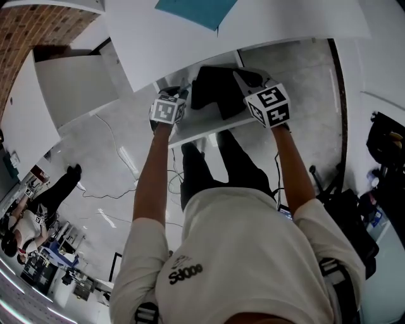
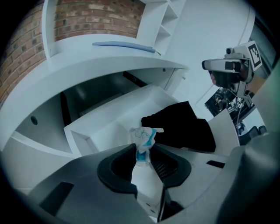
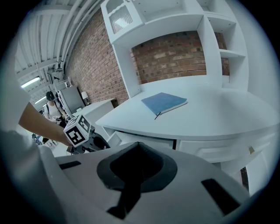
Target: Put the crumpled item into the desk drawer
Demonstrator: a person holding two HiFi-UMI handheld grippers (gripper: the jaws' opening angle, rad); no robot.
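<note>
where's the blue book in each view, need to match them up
Head view: blue book at the top edge, partly cut off.
Left gripper view: upper centre, a thin edge-on strip.
Right gripper view: centre, lying flat.
Shared landmark: the white desk top under it.

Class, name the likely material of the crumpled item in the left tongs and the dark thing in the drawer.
Crumpled item: probably thin paper or plastic film, white with blue print, sharply creased. Dark thing: likely matt black cloth, softly folded.
</note>
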